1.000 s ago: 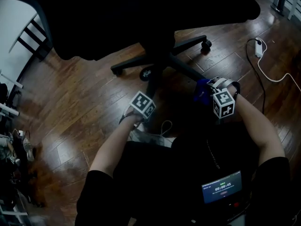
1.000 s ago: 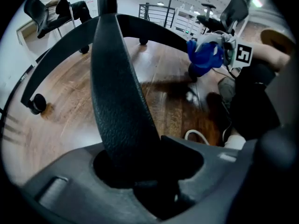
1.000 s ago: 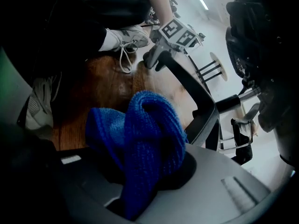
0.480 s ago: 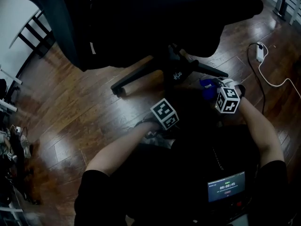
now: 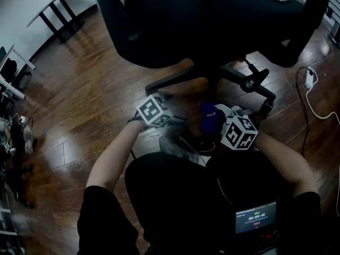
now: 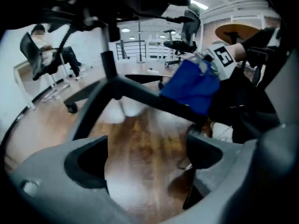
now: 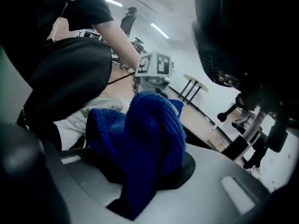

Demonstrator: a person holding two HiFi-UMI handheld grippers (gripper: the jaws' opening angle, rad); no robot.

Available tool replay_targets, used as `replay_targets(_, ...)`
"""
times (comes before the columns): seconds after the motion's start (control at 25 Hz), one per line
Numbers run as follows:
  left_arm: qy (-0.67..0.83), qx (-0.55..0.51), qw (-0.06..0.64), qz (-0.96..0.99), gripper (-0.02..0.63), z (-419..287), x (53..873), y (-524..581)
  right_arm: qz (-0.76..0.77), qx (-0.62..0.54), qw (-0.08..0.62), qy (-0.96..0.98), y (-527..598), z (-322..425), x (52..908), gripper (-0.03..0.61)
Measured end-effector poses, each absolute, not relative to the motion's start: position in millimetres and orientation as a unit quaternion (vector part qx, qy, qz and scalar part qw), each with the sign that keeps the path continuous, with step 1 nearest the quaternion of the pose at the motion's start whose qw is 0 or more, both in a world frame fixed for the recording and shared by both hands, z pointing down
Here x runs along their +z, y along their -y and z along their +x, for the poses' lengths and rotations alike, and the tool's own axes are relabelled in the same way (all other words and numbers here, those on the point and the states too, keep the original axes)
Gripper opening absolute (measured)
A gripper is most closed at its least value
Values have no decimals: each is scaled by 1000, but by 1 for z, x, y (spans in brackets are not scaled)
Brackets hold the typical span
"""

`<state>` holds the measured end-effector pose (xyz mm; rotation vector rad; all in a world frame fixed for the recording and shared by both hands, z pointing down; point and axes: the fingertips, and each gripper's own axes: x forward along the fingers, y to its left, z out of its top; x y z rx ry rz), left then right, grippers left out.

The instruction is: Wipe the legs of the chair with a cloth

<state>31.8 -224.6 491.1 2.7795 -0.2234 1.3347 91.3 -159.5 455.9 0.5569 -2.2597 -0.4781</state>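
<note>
Left gripper point(image 6: 147, 162): jaws wide, having just been opening; only bare floor shows between them.
Right gripper point(image 7: 140, 171): clamped on the blue cloth point(image 7: 149, 134), which bunches up out of the jaws in thick folds.
Cloth, place: just right of the left gripper and ahead of it, at a chair leg; contact with the leg cannot be told.
Near leg point(image 6: 154, 97): black spoke crossing straight ahead of the left jaws, from the hub at upper left down to the right, passing under the cloth.
Second leg point(image 5: 170, 83): runs out beyond and left of the left gripper, low over the floor.
Third leg point(image 5: 249, 81): beyond the right gripper, ending in a castor point(image 5: 265, 108) just past that gripper's far side.
Overhead edge: the chair seat point(image 5: 212, 20) overhangs the space ahead of both grippers, closing the room above.
Open room: the wooden floor point(image 5: 79, 116) lies bare to the left of the left gripper and out between the spokes.
Close behind: the person's pale shoe point(image 5: 178, 145), between and below the two grippers; knees and forearms crowd the near side.
Power strip point(image 5: 309, 78): on the floor well to the right of the right gripper, white cable trailing on.
Side table point(image 5: 58, 9): far left beyond the left gripper, black legs, well apart.
Floor clutter point(image 5: 10, 142): along the far left edge, too dark to name.
</note>
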Motion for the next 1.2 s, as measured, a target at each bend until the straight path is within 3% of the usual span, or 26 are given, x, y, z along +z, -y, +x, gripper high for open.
replay_targets(0.2, 193, 422, -49, 884, 531, -23, 482, 322, 179, -184, 382, 888, 138, 71, 478, 86)
replay_targets(0.4, 201, 443, -43, 873, 529, -36, 520, 380, 174, -205, 387, 882, 143, 56, 490, 85)
replay_targets(0.48, 209, 488, -75, 844, 509, -38, 535, 393, 169, -209, 398, 877, 142, 55, 490, 86)
replay_targets(0.52, 218, 512, -105, 824, 282, -38, 536, 399, 166, -212, 402, 875, 141, 57, 488, 86)
replay_targets(0.56, 223, 531, -125, 808, 193, -38, 534, 402, 161, -213, 405, 874, 140, 59, 487, 85)
replay_targets(1.0, 204, 682, -80, 698, 156, -46, 551, 351, 94, -167, 392, 900, 127, 108, 486, 86)
replay_targets(1.2, 268, 640, -111, 711, 158, -51, 563, 341, 110, -203, 435, 870, 106, 124, 478, 86)
